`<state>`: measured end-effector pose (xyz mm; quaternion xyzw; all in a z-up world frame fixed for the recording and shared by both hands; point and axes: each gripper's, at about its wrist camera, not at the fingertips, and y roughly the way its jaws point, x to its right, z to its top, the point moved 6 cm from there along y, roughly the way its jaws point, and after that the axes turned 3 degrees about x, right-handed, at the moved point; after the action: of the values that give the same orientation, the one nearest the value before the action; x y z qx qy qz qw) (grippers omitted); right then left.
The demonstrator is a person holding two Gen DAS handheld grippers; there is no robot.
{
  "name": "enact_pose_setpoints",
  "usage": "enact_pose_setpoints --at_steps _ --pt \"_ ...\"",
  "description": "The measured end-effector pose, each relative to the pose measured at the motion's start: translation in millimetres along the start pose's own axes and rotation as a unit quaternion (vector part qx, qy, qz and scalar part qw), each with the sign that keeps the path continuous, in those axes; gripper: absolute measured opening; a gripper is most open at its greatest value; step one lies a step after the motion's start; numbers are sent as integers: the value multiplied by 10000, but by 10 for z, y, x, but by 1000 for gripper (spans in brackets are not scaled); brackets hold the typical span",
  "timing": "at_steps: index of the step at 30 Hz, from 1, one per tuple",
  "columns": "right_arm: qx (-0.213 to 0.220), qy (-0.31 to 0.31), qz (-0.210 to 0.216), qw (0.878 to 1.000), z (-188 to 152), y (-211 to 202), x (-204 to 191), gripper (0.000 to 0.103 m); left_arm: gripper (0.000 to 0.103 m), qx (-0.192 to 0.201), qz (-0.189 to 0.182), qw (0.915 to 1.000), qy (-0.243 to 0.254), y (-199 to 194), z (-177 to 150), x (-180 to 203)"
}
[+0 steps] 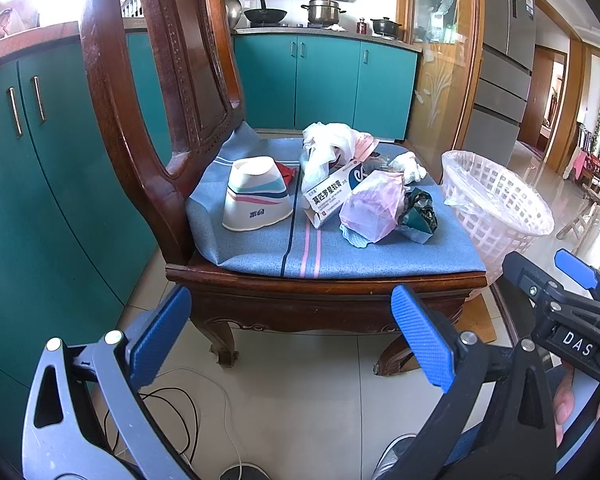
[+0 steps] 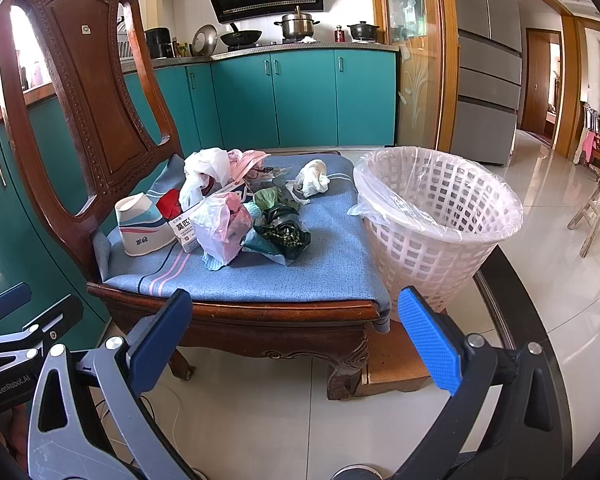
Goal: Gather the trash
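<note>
— Nothing picked up yet, I'd say — the trash [image 2: 236, 216] sits heaped mid-frame on the chair cushion [image 2: 300, 272], the lined basket [image 2: 440, 216] just beside it at right.

— And the grippers?

— Left hand-held gripper [image 1: 292, 336] and right hand-held gripper [image 2: 296, 336] both spread wide, holding nothing, low in frame short of the seat. Next move, probably: reach in, pinch the pink bag [image 2: 220, 224], carry it right.

Both wrist views low, near chair [image 1: 324, 280] front, facing kitchen cabinets [image 2: 300, 96]; share cushion [image 2: 300, 264], basket [image 2: 440, 216].
</note>
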<state>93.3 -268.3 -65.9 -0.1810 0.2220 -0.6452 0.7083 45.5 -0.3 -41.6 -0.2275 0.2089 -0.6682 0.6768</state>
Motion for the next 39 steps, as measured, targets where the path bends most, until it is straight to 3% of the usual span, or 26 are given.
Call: enact_pose_setpoints --at_steps 24,33,36,39 --pt "49 40 31 10000 14 -22 30 100 100 -38 56 9999 92 -28 -30 -17" --pt "395 276 384 9981 136 -175 98 100 100 261 186 9991 291 -344 71 44" --pt "480 347 481 9971 171 -234 89 100 100 452 120 9986 237 -423 108 47" --pt "504 445 583 9960 194 -274 68 100 100 364 -112 9993 -12 -361 70 8"
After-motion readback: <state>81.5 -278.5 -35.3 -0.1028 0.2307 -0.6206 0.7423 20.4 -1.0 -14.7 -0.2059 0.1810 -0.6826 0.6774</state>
